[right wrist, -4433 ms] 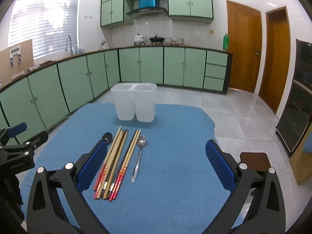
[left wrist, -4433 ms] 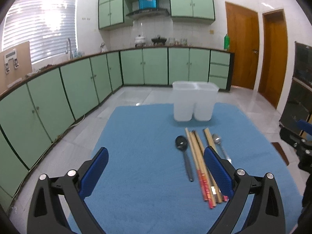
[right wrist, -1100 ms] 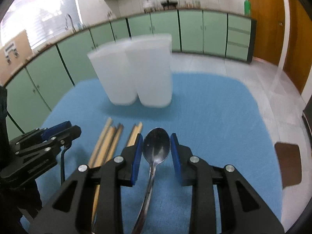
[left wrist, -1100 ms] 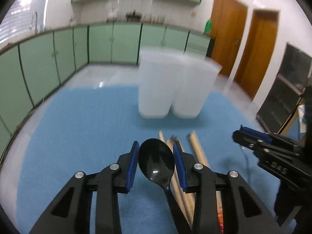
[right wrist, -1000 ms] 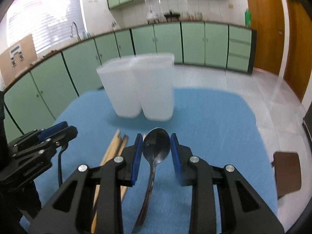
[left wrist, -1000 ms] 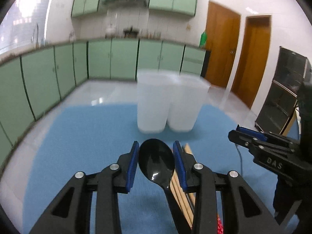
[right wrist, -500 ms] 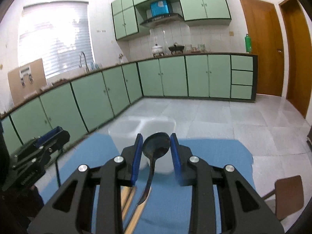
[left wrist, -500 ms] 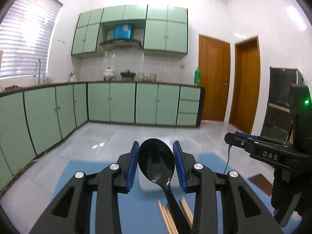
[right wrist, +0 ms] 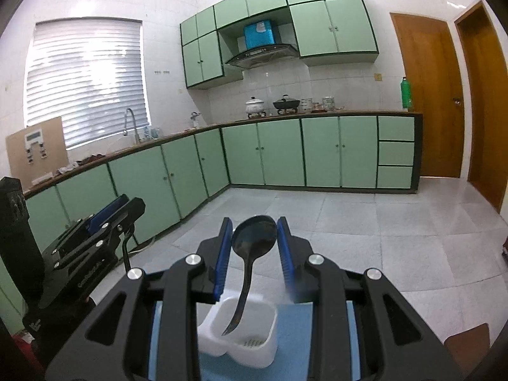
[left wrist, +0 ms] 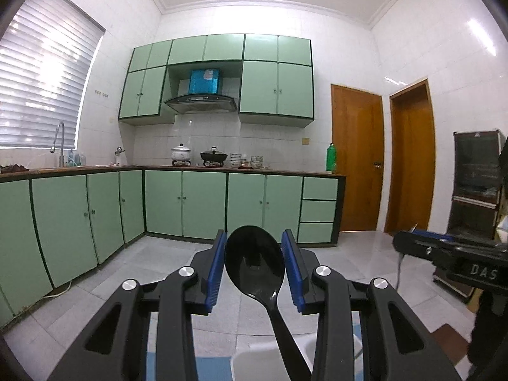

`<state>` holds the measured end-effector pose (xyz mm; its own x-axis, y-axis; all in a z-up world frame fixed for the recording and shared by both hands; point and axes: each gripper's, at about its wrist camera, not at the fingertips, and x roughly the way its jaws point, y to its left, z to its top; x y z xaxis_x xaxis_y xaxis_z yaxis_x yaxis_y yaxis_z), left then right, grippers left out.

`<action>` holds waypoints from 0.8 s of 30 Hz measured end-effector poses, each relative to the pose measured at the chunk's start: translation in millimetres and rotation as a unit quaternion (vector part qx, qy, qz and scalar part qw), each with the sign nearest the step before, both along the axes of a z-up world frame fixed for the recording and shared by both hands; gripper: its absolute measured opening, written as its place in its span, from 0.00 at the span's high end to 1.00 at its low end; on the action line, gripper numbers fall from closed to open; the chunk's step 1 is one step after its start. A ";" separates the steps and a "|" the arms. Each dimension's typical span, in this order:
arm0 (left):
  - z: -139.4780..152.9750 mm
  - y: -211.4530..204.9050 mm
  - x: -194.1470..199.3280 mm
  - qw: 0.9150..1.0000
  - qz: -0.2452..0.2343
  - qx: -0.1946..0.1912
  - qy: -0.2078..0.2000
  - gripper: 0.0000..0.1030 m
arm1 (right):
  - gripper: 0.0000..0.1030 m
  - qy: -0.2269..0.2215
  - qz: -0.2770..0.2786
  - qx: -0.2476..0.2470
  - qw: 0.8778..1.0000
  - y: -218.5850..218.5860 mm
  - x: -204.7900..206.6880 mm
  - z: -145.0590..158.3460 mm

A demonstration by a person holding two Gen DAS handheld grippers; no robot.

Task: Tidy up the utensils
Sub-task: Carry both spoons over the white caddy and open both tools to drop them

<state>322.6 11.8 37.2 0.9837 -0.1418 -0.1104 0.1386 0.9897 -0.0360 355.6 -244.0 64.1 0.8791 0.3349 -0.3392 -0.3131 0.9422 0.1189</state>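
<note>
In the left wrist view my left gripper (left wrist: 255,265) is shut on a black plastic spoon (left wrist: 254,262), bowl forward and handle hanging down toward a white container (left wrist: 263,360) at the bottom edge. The right gripper (left wrist: 451,255) shows at the right there. In the right wrist view my right gripper (right wrist: 254,254) is shut on a metal spoon (right wrist: 254,238). Its handle dangles down over the open top of the white two-part holder (right wrist: 241,339) on the blue cloth (right wrist: 298,349). The left gripper (right wrist: 104,219) is raised at the left. The chopsticks are hidden.
Green kitchen cabinets (right wrist: 279,155) run along the far wall and left side, with a tiled floor (right wrist: 397,238) between. Two wooden doors (left wrist: 355,158) stand at the right. A brown stool (right wrist: 466,346) sits beside the table's right edge.
Both grippers have lifted their spoons up from the cloth and tilted toward level. The white holder dropped from mid-frame to the bottom, and the chopsticks went out of view.
</note>
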 end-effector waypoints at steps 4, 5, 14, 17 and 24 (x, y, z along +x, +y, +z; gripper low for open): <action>-18.9 -3.6 17.9 1.000 0.006 0.014 0.012 0.66 | 0.73 0.010 -0.008 -0.016 1.000 6.9 16.7 -13.0; -25.6 -5.2 22.4 1.000 0.008 0.019 0.017 0.66 | 0.73 0.013 -0.010 -0.021 1.000 8.7 19.9 -17.6; -59.5 -4.7 39.0 0.998 0.001 0.021 0.065 0.65 | 0.73 0.058 0.000 -0.038 0.998 21.6 28.1 -58.9; -58.0 -2.2 34.5 0.997 -0.002 0.018 0.072 0.61 | 0.66 0.063 0.001 -0.037 0.997 20.7 26.3 -61.6; -43.8 6.3 4.5 0.997 -0.004 0.010 0.080 0.49 | 0.50 0.061 -0.015 -0.018 0.998 4.7 0.3 -55.5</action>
<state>327.1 18.1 -6.5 0.9522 -0.1466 -0.2679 0.1413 0.9892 -0.0392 355.9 -239.4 8.6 0.8404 0.2944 -0.4551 -0.2699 0.9554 0.1197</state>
